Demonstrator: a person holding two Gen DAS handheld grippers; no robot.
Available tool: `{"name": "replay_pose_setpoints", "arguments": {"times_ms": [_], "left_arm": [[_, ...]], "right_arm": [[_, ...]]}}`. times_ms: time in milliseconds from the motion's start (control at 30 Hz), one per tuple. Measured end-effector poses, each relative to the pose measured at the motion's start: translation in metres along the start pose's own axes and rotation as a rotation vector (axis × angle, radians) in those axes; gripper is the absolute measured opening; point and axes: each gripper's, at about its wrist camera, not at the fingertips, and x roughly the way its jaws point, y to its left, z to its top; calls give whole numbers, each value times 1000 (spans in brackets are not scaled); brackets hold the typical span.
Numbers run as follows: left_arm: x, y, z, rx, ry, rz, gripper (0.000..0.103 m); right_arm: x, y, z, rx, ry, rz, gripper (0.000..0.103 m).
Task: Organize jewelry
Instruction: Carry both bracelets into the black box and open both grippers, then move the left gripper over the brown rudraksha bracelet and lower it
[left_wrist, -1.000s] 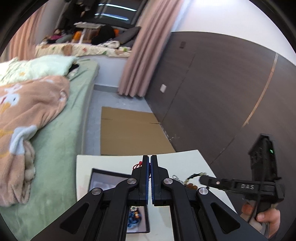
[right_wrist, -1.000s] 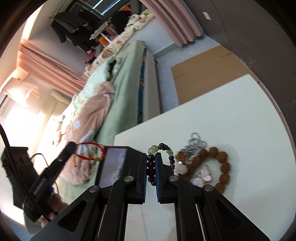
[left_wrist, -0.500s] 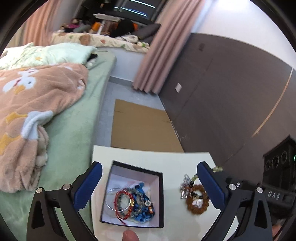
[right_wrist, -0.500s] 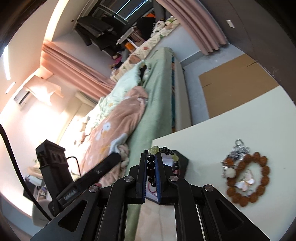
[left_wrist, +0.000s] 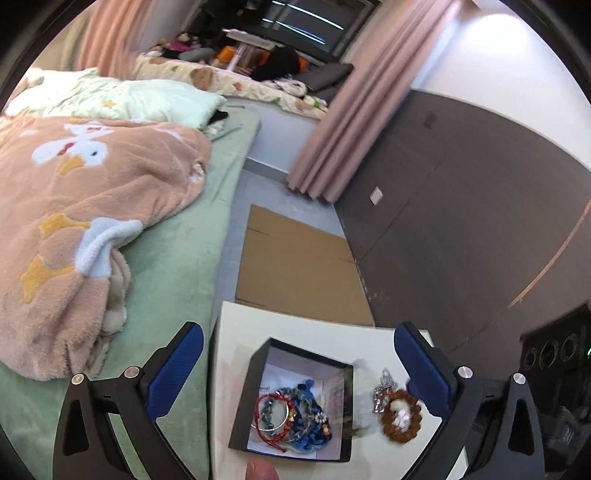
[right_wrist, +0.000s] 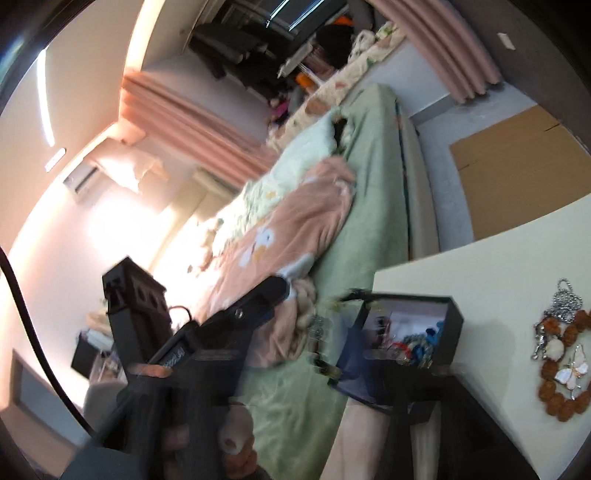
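1. The left gripper has its blue-padded fingers spread wide, either side of the black box; a second ago they were pressed together over it.
2. The black box sits on the cream table, near the edge that faces the green bed. Half a second ago it filled less of the left wrist view.
3. Inside the box lie a red cord bracelet, a silver bangle and a tangle of blue beaded strands. The red bracelet hung from the left gripper a second ago.
4. Just right of the box, on the table, rest a brown bead bracelet and a silver chain, touching each other, placed as before.
5. The right gripper is badly blurred in its own view, close to the box's left wall; whether its fingers are apart or together cannot be told. Half a second ago they clamped a dark-and-green bead bracelet, which now shows only as a smear.
6. A fingertip shows at the bottom edge, below the box.
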Motion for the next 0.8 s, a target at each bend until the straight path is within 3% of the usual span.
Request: {"name": "replay_pose_setpoints", "arguments": {"times_ms": [200,400,567,800], "left_arm": [[-2,5,2,-17,-1,18,103],[1,-3,0,19,13,13,103],[5,-17,-5,56,21,-24,103],[13,-44,-15,132,40,-80,99]], "right_arm": [[-10,-31,7,85,-11,-74,87],[-32,-42,14,71,-15,-194,87],[-56,-59,15,72,-3,-299,87],[-91,-78,16,74,-14,-374,87]]}}
